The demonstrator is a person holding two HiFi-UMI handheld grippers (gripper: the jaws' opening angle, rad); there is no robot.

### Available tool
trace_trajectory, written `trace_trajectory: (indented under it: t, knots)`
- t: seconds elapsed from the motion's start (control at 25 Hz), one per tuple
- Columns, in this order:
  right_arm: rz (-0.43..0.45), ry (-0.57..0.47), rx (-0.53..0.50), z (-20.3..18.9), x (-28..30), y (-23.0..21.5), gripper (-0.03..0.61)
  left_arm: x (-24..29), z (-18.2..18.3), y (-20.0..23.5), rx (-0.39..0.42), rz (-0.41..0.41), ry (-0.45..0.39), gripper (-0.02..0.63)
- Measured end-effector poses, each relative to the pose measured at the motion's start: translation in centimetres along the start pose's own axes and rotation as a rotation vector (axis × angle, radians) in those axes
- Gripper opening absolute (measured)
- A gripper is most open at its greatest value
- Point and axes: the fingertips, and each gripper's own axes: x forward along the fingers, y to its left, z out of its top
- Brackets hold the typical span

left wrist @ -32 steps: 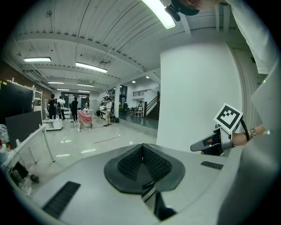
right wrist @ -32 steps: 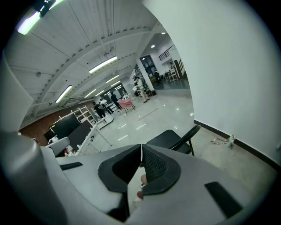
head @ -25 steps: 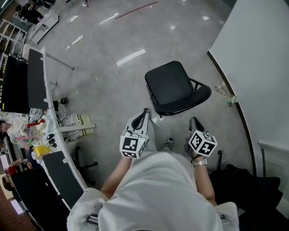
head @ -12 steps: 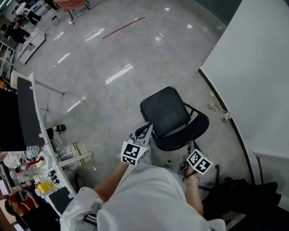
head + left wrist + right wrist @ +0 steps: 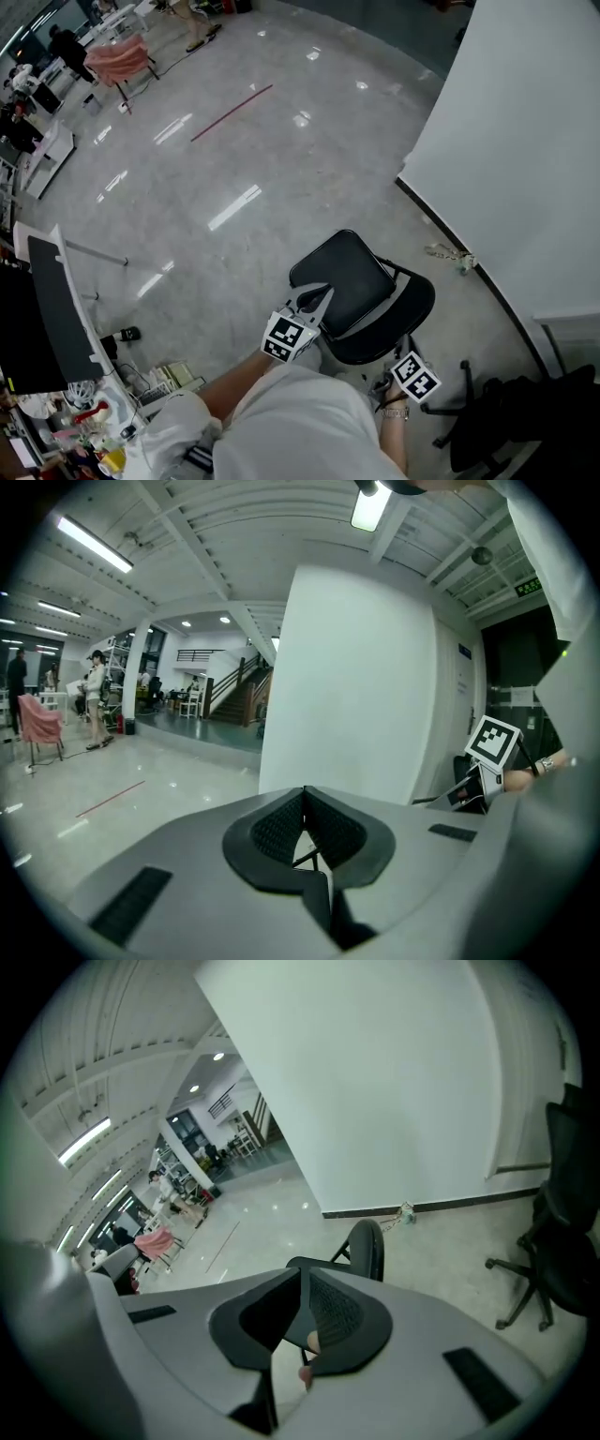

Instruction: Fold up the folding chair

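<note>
The black folding chair (image 5: 342, 270) stands unfolded on the grey floor, its seat toward me and its curved backrest (image 5: 398, 314) to the right. My left gripper (image 5: 323, 292) is shut and empty, its tips over the seat's near edge. In the left gripper view its jaws (image 5: 303, 797) meet with nothing between them. My right gripper (image 5: 405, 371) hangs low beside the backrest, mostly hidden under its marker cube. The right gripper view shows its jaws (image 5: 302, 1279) shut and empty, with the chair's backrest (image 5: 367, 1249) just beyond.
A white partition wall (image 5: 506, 141) runs along the right. A black office chair (image 5: 511, 417) stands at the lower right. A cluttered desk with a dark screen (image 5: 52, 309) lines the left. A pink-draped chair (image 5: 117, 58) and people stand far off.
Both grippers have come nearer the chair. The left one moved from short of the seat to over its near edge. The right one dropped beside the backrest.
</note>
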Motion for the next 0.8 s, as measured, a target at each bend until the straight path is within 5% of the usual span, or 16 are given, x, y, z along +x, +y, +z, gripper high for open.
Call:
trace_trajectory:
  t: [0.24,0.52,0.8]
  knots:
    - [0.001,-0.015,0.068,-1.5,-1.9,-3.2,0.025,2.2,0.6,-4.8,0.005,-0.098,0.014,0.011]
    - [0.070,-0.007,0.090,-2.4,-2.6,-4.4,0.075,-0.2,0.4,-8.5,-0.051,-0.068,-0.005,0.011]
    - [0.071,0.021,0.085,-4.0,-2.1,-4.6,0.116,-2.4,-2.1,-7.1,-0.059,-0.031,0.020,0.011]
